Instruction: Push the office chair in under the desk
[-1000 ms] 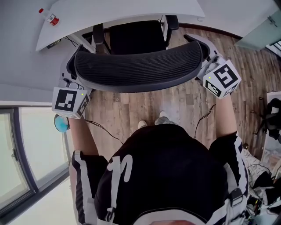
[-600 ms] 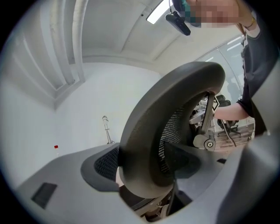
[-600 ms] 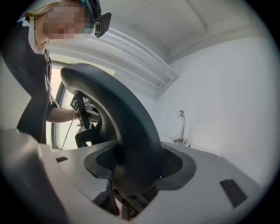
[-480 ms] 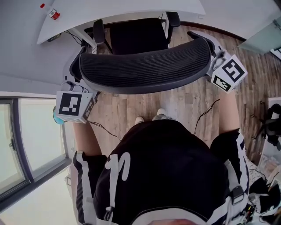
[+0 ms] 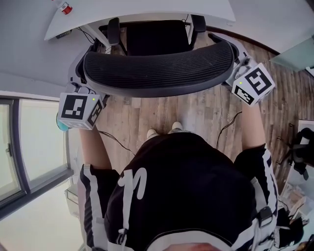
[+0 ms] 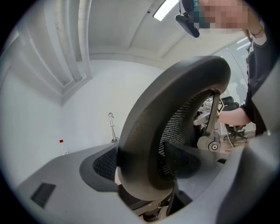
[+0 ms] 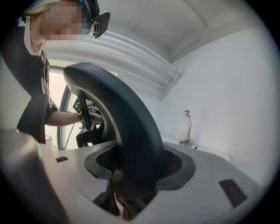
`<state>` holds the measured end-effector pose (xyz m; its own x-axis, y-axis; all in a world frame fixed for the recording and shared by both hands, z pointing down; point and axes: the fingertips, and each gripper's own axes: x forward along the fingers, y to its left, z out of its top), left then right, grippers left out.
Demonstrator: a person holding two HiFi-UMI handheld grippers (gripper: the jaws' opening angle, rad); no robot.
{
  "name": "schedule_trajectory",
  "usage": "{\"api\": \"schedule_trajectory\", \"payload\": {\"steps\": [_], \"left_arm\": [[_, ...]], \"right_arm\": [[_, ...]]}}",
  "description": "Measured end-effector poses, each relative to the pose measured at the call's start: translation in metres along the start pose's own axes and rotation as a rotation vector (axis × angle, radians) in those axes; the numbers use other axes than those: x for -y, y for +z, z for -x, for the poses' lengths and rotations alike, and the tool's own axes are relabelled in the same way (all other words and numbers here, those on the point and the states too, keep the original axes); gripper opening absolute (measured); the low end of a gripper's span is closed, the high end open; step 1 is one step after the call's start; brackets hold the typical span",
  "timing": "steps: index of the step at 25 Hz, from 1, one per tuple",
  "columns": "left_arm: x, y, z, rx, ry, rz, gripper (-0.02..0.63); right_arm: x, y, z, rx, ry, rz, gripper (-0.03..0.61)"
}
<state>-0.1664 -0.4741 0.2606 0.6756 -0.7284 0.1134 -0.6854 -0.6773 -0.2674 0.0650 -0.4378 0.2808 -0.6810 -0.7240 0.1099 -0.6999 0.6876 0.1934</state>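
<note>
Wood floor (image 5: pixel 196 112), counter (image 5: pixel 147 10) at twelve o'clock. Mid-push: your left tongs (image 6: pixel 144 175) and right tongs (image 7: pixel 135 175) apparently pinch the office chair (image 5: pixel 157 66) back; drive straight under.

Chair backrest (image 5: pixel 157 68) is showing matt black ribbed mesh inside a smooth, dull plastic frame. Desk top (image 5: pixel 147 9) is looking smooth, matt white. Floor (image 5: pixel 196 110) is showing wood-grain planks, slight sheen.
</note>
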Motion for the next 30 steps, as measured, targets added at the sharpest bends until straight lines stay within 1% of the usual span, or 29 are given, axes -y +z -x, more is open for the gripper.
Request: {"api": "schedule_trajectory", "payload": {"steps": [2,6,12,15,17,21,25,28,30], "left_arm": [[-0.003,0.0,-0.001,0.004,0.012,0.007,0.321],[-0.007,0.001,-0.005,0.007,0.028,0.015,0.321],[-0.016,0.001,-0.012,0.007,0.043,0.03,0.324],[-0.019,-0.001,-0.013,0.011,0.047,0.033,0.324],[-0.022,-0.002,-0.015,0.002,0.047,0.034,0.324],[-0.033,-0.005,-0.015,-0.007,0.042,0.034,0.325],[-0.04,-0.008,-0.013,0.001,0.035,0.031,0.325],[-0.042,-0.009,-0.012,0.007,0.01,0.019,0.325],[-0.043,-0.01,-0.01,0.022,-0.003,0.012,0.325]], "right_arm": [[0.001,0.002,-0.004,-0.01,0.021,0.026,0.25],[0.005,0.003,-0.01,0.006,0.071,-0.029,0.25],[0.006,0.008,-0.019,-0.003,0.085,-0.006,0.252],[0.006,0.008,-0.023,0.002,0.092,-0.014,0.253],[0.006,0.008,-0.024,0.004,0.087,-0.019,0.255],[0.001,0.011,-0.035,-0.006,0.084,0.013,0.255],[-0.003,0.011,-0.042,0.0,0.072,0.0,0.255],[-0.007,0.01,-0.042,0.009,0.045,-0.013,0.253],[-0.01,0.01,-0.041,0.011,0.012,-0.005,0.253]]}}
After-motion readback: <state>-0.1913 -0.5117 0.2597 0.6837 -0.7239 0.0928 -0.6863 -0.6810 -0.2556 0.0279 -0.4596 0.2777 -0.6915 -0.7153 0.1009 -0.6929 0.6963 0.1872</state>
